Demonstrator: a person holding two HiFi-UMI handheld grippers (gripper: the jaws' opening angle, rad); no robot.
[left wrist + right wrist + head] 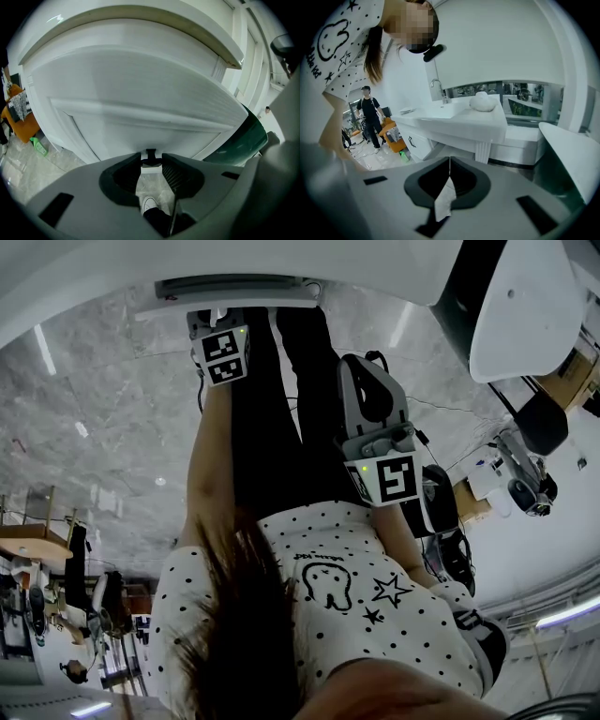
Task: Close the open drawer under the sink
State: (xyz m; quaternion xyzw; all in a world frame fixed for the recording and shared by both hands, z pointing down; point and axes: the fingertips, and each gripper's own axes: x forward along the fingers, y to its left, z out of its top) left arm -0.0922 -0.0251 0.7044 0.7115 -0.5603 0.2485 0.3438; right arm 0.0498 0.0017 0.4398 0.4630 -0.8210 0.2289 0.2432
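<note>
White drawer [140, 108] is filling the left gripper view, sitting right under the thick counter [140, 33]. The left claw [151, 160] is pointing straight at the drawer with its jaws apart. A small black handle [151, 153] is showing just past the tips, and nothing is squeezing it. The right claw [450, 160] is hanging well away from the drawer, jaws pinched together on nothing, looking across at the sink [445, 110].
</note>
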